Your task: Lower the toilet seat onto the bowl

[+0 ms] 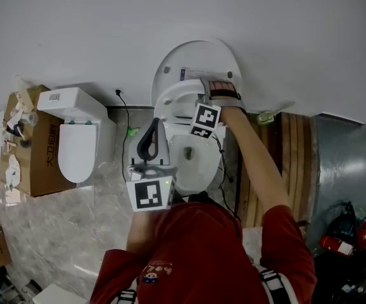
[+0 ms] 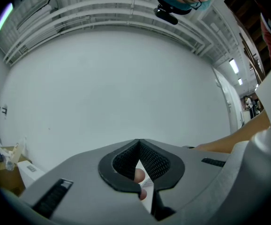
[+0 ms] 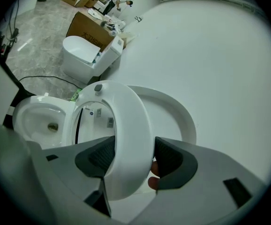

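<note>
My right gripper [image 3: 128,157] squeezes the top edge of the toilet seat [image 3: 128,121], one jaw on each side. The seat stands up, tipped a little away from the lid [image 3: 175,111], with the bowl [image 3: 34,118] below. It looks hard, smooth and slippery, maybe a bit heavy, so I think a firm hold on the edge is best. My left gripper [image 2: 139,149] is pinched closed on nothing.

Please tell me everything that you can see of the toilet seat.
The toilet seat is a glossy white oval ring, plastic by its look. It stands raised, tilted forward and apart from the lid behind it, not yet on the bowl. The right gripper is shut on its rim.
</note>
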Tool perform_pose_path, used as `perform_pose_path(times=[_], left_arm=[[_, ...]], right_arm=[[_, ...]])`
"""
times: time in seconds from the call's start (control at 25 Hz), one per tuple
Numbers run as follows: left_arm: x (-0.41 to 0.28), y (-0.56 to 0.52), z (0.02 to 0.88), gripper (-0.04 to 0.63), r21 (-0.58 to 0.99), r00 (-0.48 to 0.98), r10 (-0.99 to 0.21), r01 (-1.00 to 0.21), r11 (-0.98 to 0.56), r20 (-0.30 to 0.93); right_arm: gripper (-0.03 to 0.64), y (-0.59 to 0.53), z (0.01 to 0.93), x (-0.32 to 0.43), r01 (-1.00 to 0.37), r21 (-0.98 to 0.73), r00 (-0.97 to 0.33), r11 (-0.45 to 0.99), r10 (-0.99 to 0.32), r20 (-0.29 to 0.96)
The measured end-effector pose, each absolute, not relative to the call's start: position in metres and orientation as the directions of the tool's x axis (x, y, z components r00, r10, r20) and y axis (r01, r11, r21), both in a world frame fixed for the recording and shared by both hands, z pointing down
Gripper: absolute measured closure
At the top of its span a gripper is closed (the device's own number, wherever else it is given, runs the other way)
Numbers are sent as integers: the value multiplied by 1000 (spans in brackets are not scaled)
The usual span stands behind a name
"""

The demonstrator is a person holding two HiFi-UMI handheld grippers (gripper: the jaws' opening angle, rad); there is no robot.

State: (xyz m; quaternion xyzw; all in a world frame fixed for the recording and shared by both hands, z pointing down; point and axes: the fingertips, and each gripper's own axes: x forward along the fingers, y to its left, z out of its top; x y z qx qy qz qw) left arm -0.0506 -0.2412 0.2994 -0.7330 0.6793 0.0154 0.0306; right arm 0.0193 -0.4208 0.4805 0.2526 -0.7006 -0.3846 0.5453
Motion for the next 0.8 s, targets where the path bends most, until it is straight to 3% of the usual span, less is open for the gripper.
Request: perform_pose_path(times=[0.36,0.8], left_arm=[[-43,-202,312,583,-32,21,-1000,-999,-20,-20],[-50,-165,308,583,4,94,-994,-996,-94,-50]], right_arm=[[351,-388,479,20,73,835,-315,545,-782,538],[357,-341,484,25,64,846,-266,530,-808,526]])
